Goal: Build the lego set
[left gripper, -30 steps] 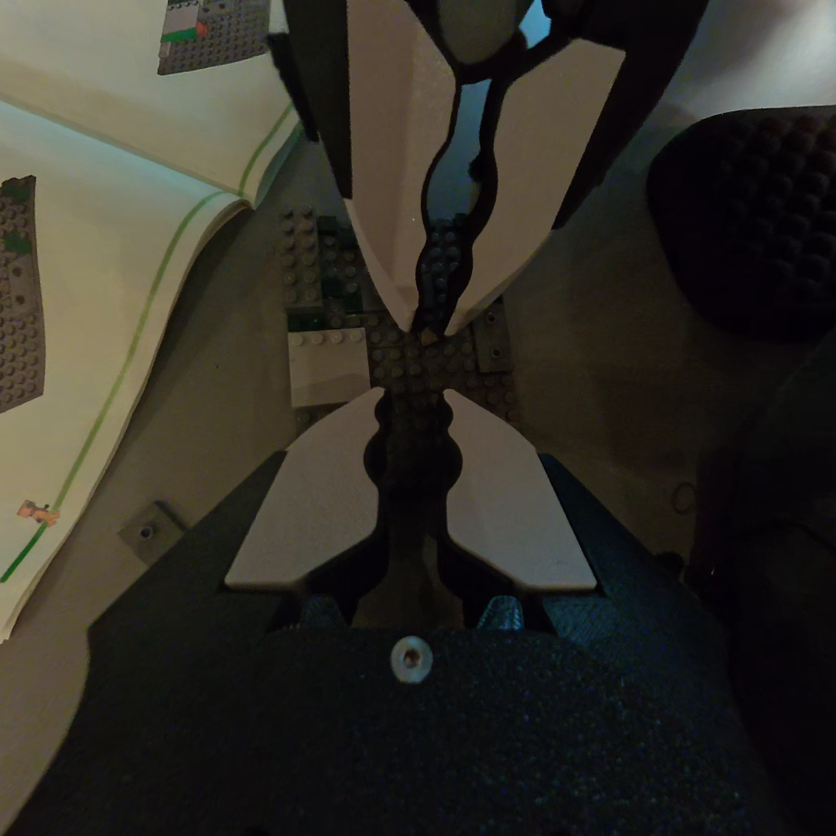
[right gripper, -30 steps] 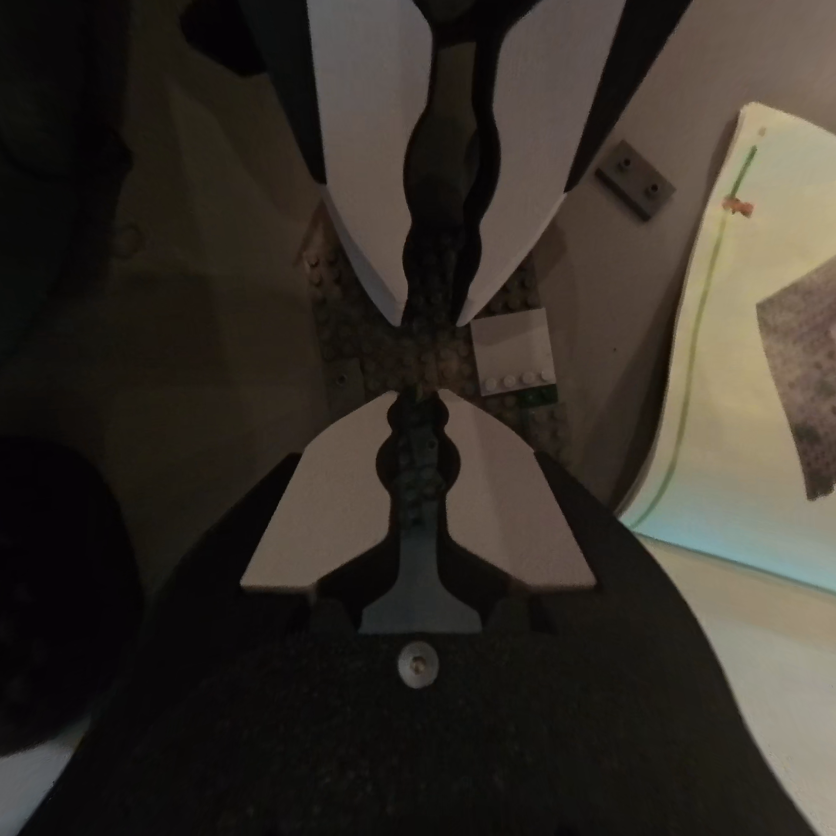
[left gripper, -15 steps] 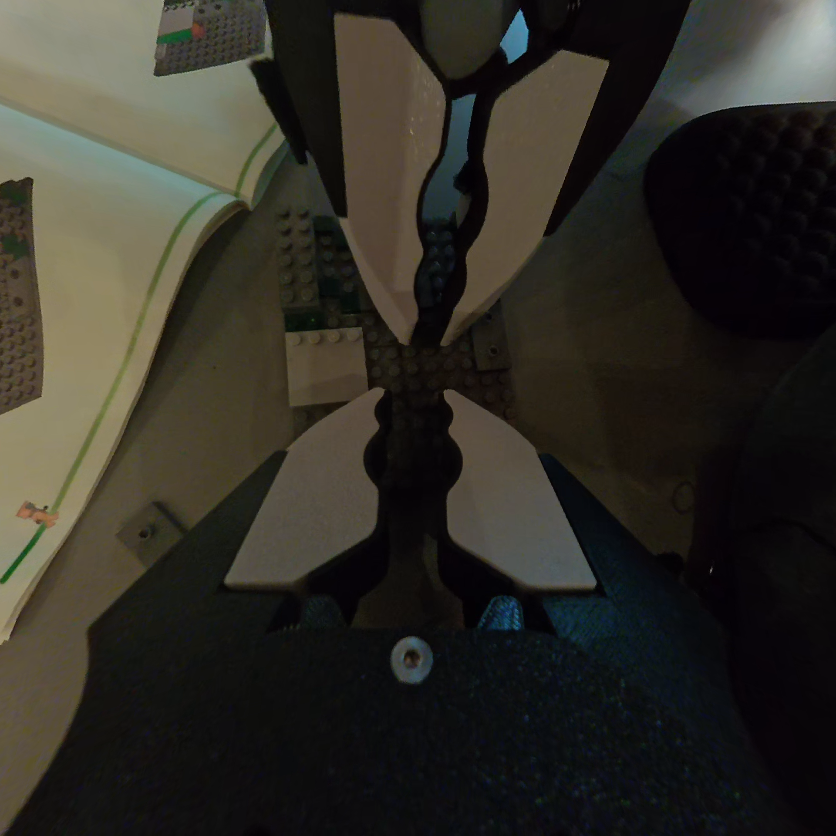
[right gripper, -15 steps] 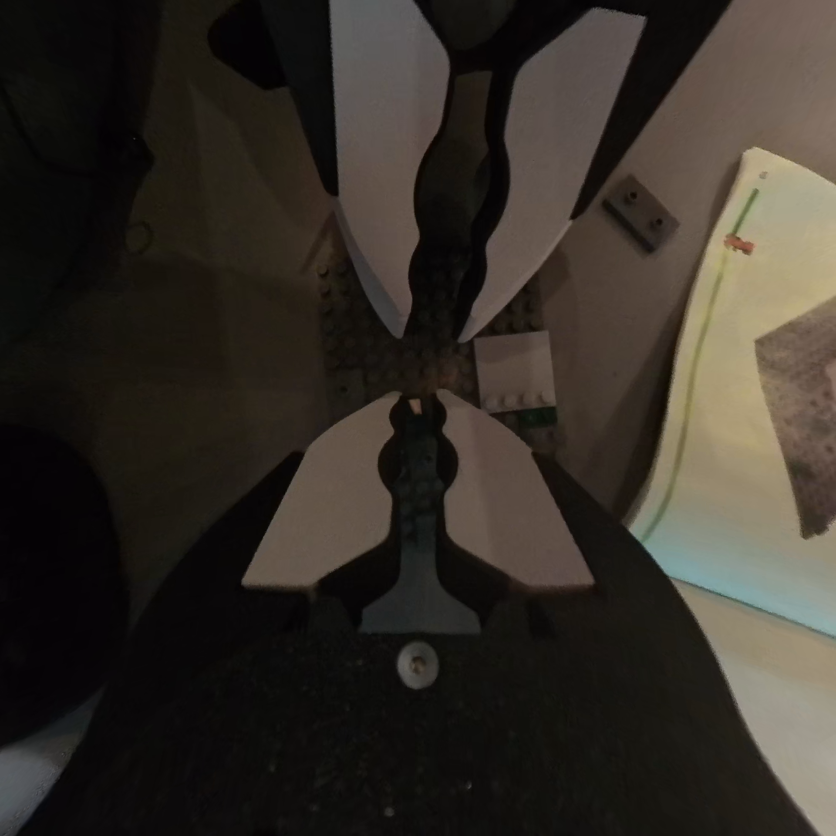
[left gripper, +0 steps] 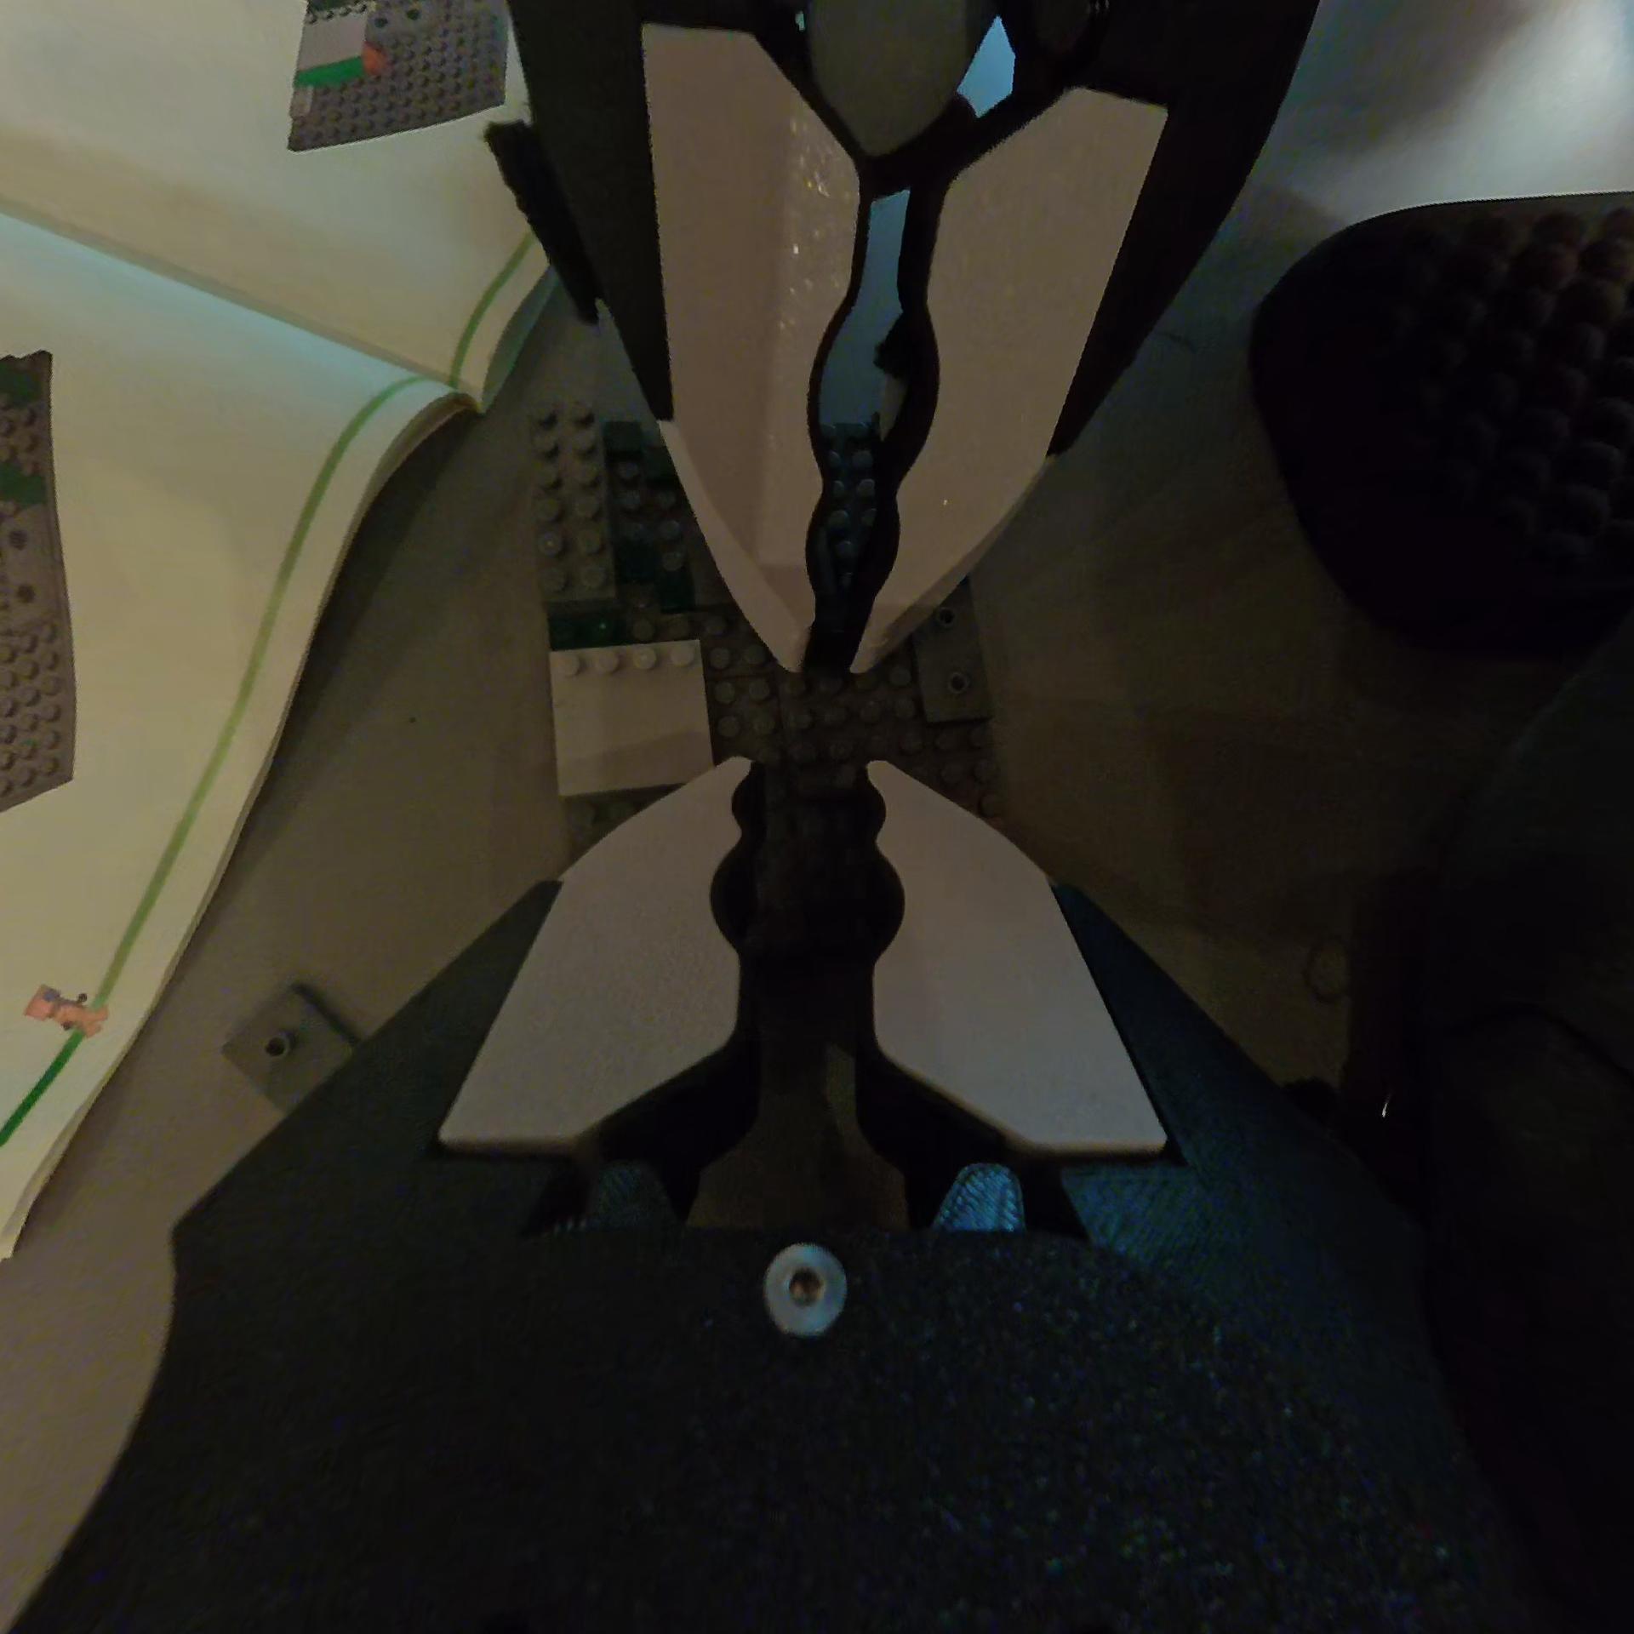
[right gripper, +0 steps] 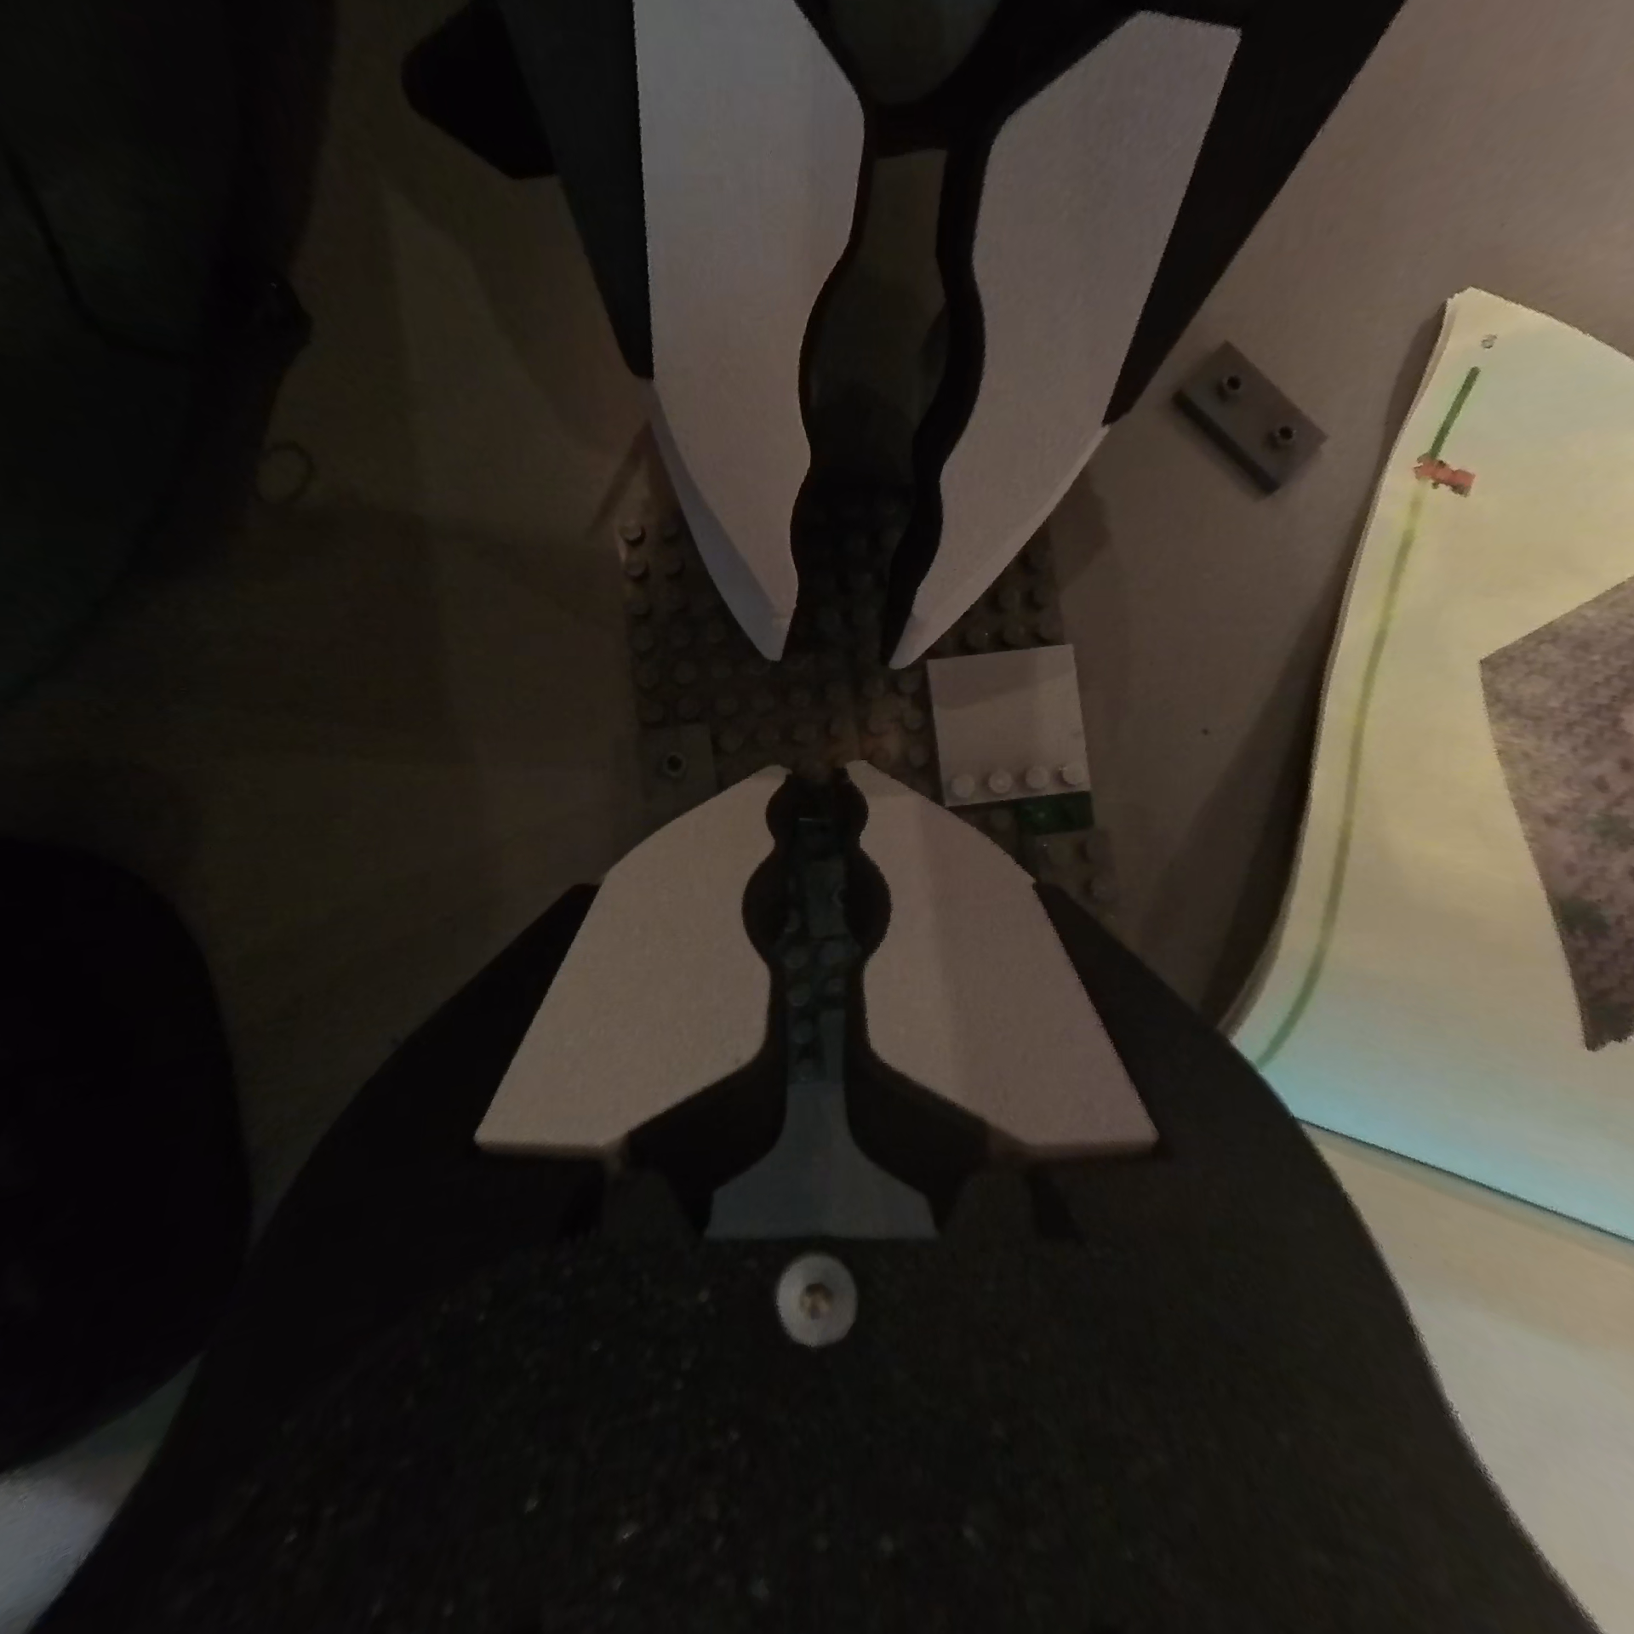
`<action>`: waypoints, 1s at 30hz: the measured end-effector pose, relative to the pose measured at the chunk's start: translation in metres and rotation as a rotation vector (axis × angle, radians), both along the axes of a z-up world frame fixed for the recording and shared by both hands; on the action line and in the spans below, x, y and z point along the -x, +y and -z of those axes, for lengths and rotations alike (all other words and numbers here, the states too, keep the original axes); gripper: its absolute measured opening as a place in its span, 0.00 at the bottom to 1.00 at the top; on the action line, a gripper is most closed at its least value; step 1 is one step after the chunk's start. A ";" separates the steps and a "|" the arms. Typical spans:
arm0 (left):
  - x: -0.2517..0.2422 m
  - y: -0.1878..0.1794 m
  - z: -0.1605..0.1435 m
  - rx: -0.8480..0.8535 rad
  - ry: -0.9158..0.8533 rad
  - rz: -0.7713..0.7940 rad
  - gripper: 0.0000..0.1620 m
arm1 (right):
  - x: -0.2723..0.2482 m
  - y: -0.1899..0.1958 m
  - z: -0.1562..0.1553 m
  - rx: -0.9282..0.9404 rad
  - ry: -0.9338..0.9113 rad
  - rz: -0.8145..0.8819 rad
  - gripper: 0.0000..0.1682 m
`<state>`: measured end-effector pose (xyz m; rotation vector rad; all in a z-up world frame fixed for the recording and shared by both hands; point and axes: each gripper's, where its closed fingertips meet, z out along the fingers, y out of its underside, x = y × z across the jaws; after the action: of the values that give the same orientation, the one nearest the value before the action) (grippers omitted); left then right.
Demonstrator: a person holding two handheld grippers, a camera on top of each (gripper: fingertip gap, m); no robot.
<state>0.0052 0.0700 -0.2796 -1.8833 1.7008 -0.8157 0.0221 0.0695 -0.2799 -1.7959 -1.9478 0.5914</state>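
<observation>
Two grippers met nose to nose over the lego build [left gripper: 849, 725], which lay flat on the bench [left gripper: 1149, 752] at the middle of both wrist views. Our left gripper [left gripper: 805, 774] entered its own view from 6 o'clock, its tips parted by a moderate gap with only grey studs showing between them, gripping nothing. Our right gripper [right gripper: 818, 776] had its tips drawn nearly together around a tiny tan piece [right gripper: 827, 767] at the studded plate; whether it actually pinched that piece we could not tell. A white tile [left gripper: 632, 721] sat on the build toward 9 o'clock in the left view, with dark green plates [left gripper: 654, 539] beyond it. An open instruction booklet [left gripper: 177, 575] lay at 9 o'clock there, a loose grey plate [left gripper: 281, 1043] at 8 o'clock, and a dark bumpy object [left gripper: 1459, 424] at 2 o'clock.
</observation>
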 end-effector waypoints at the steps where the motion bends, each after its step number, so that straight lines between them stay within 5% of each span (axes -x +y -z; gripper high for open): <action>1: 0.000 0.000 0.000 0.000 0.000 0.000 0.12 | 0.000 0.000 -0.001 -0.001 0.003 -0.001 0.05; 10: 0.001 0.002 -0.002 -0.005 -0.007 -0.004 0.12 | -0.022 0.026 -0.032 -0.042 0.134 0.151 0.07; 14: 0.002 0.006 -0.006 -0.009 -0.021 -0.015 0.12 | -0.047 0.051 -0.021 -0.047 0.124 0.217 0.10; 30: 0.014 0.021 -0.012 -0.047 -0.025 -0.074 0.12 | -0.033 0.056 0.002 0.096 0.133 0.056 0.10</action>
<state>-0.0083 0.0910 -0.2672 -1.8848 1.6120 -0.7603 0.0555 0.1259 -0.2820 -1.8123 -1.8031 0.7775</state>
